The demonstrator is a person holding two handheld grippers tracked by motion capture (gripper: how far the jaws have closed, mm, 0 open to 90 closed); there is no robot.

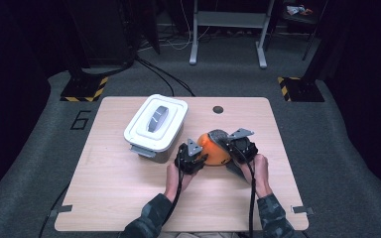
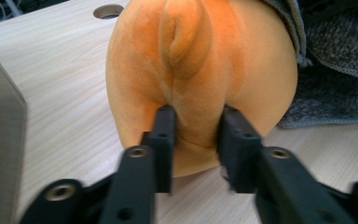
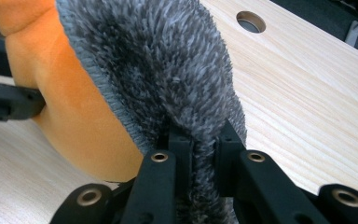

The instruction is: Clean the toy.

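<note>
Both forearms come in from the near edge of the worktop [image 1: 129,198], sleeves low over the wood, and meet at an orange plush toy [image 1: 213,148] that sits right of the white lidded box [image 1: 155,124] and just clear of it. The left hand [image 1: 174,174] holds the left gripper [image 2: 196,135] roughly level, pointed at the toy's near-left side; its fingers [image 2: 164,140] stand a little apart with a fold of orange plush between them and their pads pressing into it, so they are clamped on the toy. The right hand [image 1: 259,168] brings the right gripper [image 3: 200,144] in from the toy's right side, angled toward the left gripper, and its fingers [image 3: 181,149] are drawn close together on the shaggy grey cloth [image 3: 168,70] that covers the toy's right and top. In the left gripper view the toy's underside touches the wood just beyond the fingertips, and the box's grey wall stands near at the left of the view. The two grippers sit just beside each other with only the toy between them. Toward the box there is only a narrow strip of bare wood; away from the box, to the toy's right, a wider band runs to the worktop's right edge. Beyond the toy lies open surface with a round hole [image 1: 218,109] near the far edge, and a broad bare stretch lies between the toy and the near edge, crossed by the arms.
</note>
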